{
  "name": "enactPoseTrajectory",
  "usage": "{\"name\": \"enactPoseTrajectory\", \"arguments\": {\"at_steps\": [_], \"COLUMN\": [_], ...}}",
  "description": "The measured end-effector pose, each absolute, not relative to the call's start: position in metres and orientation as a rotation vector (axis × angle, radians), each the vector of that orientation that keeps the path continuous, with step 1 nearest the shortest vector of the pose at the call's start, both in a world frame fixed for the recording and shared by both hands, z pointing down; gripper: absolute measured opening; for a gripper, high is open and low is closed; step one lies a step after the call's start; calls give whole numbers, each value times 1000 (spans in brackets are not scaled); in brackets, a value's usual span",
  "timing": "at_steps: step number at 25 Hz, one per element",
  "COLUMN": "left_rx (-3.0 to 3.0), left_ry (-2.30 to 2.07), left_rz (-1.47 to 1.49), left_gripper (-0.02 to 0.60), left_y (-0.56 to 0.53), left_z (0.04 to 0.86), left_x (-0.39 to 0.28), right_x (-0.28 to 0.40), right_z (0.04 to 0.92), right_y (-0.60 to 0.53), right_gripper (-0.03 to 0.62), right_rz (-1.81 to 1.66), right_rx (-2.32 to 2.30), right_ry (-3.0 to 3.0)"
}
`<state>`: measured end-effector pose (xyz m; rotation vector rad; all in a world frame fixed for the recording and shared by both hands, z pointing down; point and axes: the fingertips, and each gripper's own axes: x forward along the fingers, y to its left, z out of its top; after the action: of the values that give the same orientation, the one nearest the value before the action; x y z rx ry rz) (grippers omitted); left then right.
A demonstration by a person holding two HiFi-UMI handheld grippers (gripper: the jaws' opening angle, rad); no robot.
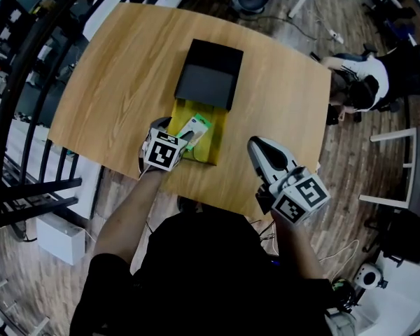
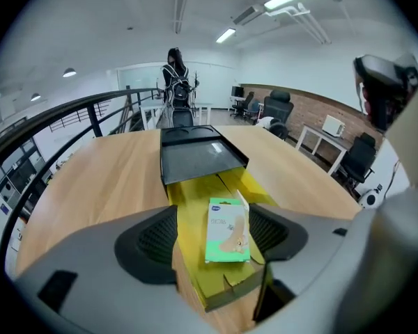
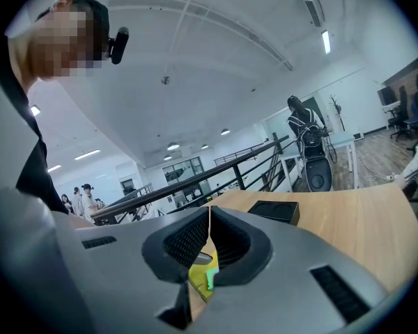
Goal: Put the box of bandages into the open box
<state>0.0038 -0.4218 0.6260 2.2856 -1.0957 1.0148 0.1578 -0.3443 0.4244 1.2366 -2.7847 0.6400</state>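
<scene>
The green bandage box [image 1: 196, 127] lies flat in the open yellow box [image 1: 211, 144] near the table's front edge. My left gripper [image 1: 180, 136] is at the yellow box's left side. In the left gripper view the bandage box [image 2: 228, 229] rests on the yellow box [image 2: 195, 204] between the spread jaws of the left gripper [image 2: 216, 216]; a gap shows beside its left side. My right gripper [image 1: 255, 145] hovers to the right of the yellow box. In the right gripper view the right gripper [image 3: 210, 218] has its pads pressed together with nothing between them.
A black box [image 1: 210, 74] sits just behind the yellow box, touching it, also seen as the black box [image 2: 197, 157]. The wooden table [image 1: 126, 82] ends close to my body. A railing [image 1: 14, 89] runs at the left. A person [image 1: 360, 82] is on the floor at the right.
</scene>
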Motion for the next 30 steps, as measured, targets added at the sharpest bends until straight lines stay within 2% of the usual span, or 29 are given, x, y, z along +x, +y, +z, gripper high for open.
{"name": "enactPoseTrajectory", "arguments": {"at_steps": [17, 30], "left_rx": [2394, 2442], "left_ry": [-1329, -1479], "left_rz": [589, 359], "left_gripper": [242, 202], "left_y": [-345, -305], "left_z": [493, 418], "left_x": [-106, -154], "right_x": [77, 86], "right_z": [370, 331], "right_y": [-299, -280], "right_gripper": [36, 35], "right_rz": [356, 134], "right_rx": [1170, 1296], "right_ry": [-2841, -2837]}}
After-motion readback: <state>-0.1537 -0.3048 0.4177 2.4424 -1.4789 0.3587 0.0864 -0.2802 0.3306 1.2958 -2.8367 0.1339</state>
